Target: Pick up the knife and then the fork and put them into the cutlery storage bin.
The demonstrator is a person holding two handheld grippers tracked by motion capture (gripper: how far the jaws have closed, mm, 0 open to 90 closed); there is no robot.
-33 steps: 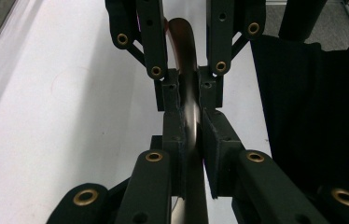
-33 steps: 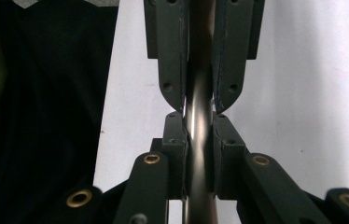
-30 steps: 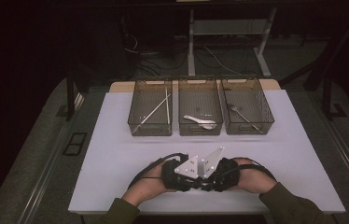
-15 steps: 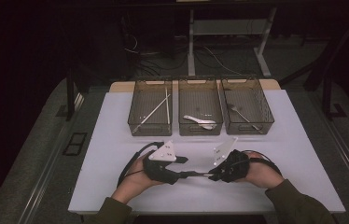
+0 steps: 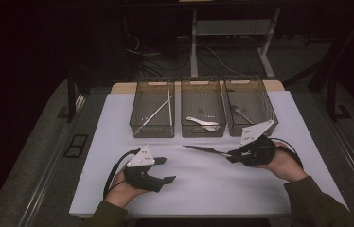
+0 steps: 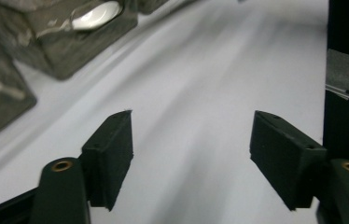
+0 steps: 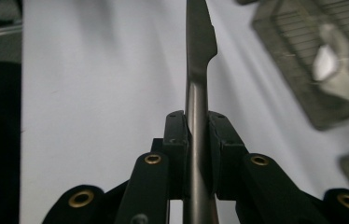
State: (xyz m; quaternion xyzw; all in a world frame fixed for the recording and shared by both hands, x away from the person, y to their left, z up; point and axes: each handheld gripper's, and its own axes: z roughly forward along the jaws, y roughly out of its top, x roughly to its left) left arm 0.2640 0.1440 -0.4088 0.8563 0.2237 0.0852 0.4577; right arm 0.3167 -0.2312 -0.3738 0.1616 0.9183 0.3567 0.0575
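The knife [image 5: 207, 150] is hanging just above the counter [image 5: 118, 118], clamped by its handle in the right tongs [image 5: 235, 154], with the blade pointing left toward the middle of the white surface. In the right gripper view the two pads are pressing flat against the handle [image 7: 196, 154], so the knife [image 7: 199, 42] is lying in line with the jaws, probably so it can be slid lengthwise into a bin.

The left tongs [image 5: 165, 170] are standing apart with nothing between them; their jaws have just been opening, and in the left gripper view bare counter is showing between the pads [image 6: 109, 154]. That looks like the letting-go side of a hand-over, leaving the knife to the right hand alone.

Three wire bins are sitting side by side along the far edge: the left bin [image 5: 151, 111] is holding chopsticks [image 5: 158, 109], the middle bin [image 5: 202, 106] a white spoon [image 5: 202, 123], the right bin [image 5: 251, 101] what looks like a fork [image 5: 241, 113]. The cutlery is seemingly being sorted by kind, and the right bin is lying nearest the knife-bearing hand.
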